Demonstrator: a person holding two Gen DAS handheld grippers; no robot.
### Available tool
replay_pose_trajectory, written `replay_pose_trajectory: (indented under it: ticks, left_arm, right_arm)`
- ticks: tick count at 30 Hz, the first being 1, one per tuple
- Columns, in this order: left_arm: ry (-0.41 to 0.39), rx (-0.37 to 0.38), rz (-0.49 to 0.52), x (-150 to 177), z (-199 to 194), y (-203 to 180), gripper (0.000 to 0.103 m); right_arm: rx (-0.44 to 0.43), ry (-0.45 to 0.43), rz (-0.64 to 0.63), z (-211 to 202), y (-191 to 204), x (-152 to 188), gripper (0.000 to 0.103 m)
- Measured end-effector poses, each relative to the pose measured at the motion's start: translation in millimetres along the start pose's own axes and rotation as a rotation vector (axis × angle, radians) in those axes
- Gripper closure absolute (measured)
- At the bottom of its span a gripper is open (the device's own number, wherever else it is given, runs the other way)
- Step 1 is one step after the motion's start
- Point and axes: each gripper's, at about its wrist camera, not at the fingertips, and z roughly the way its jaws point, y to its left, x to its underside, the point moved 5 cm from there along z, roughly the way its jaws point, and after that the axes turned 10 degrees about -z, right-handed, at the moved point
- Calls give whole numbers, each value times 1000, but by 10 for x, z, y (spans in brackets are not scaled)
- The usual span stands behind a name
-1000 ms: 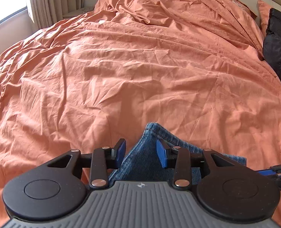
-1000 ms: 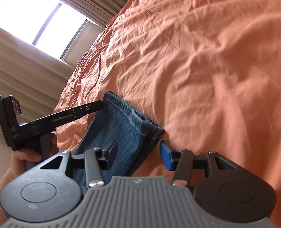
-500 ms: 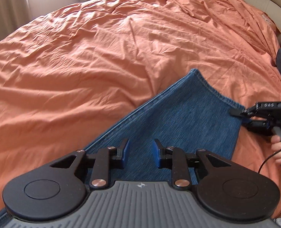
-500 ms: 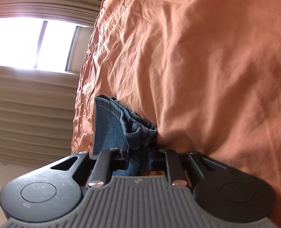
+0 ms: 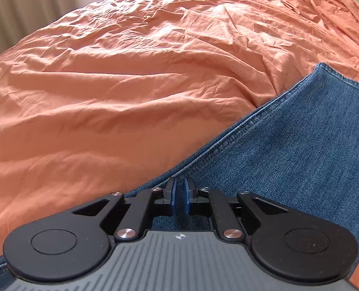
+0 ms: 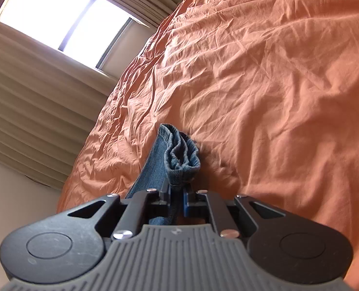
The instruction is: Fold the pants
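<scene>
I hold a hand-held gripper in each hand above a bed covered by a wrinkled orange sheet [image 5: 135, 77]. The blue denim pants [image 5: 300, 157] lie across the sheet, stretching away from my left hand-held gripper [image 5: 179, 195] toward their hem, which sits far from it near the rumpled end of the sheet. That left hand-held gripper is pinched closed on the side seam of the pants, its blue pads pressed together with denim between them.

My right hand-held gripper [image 6: 178, 197] is closed too, clamped on a bunched, several-layered end of the pants [image 6: 179, 156], which crumples just beyond its fingertips and touches the sheet. A window [image 6: 65, 21] with curtains glows beyond the pants.

I judge the risks as follows. The left grip holds only a thin edge of fabric, so a sharp pull could let the seam slide out. The right grip holds a thick wad, and inner layers might slip free unevenly, leaving a crooked fold. If my two hands move at different speeds, the denim could twist. Dragging the pants could also bunch the loose sheet beneath them.
</scene>
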Motion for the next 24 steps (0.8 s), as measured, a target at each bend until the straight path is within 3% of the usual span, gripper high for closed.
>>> replay_pose_trajectory:
  ticks: [6, 13, 20, 24]
  left_arm:
    - [-1, -10, 4, 67, -99, -101, 94]
    - [50, 69, 35, 683, -556, -434, 94]
    - [55, 182, -73, 1329, -1025, -652, 94]
    - [14, 195, -91, 1559, -1380, -582, 93]
  right_arm:
    - [29, 9, -47, -22, 177, -90, 99]
    - [32, -12, -136, -172, 579, -177, 99]
    - [11, -44, -301, -422, 1394, -165, 99]
    - [-19, -61, -404, -552, 2006, -67, 99]
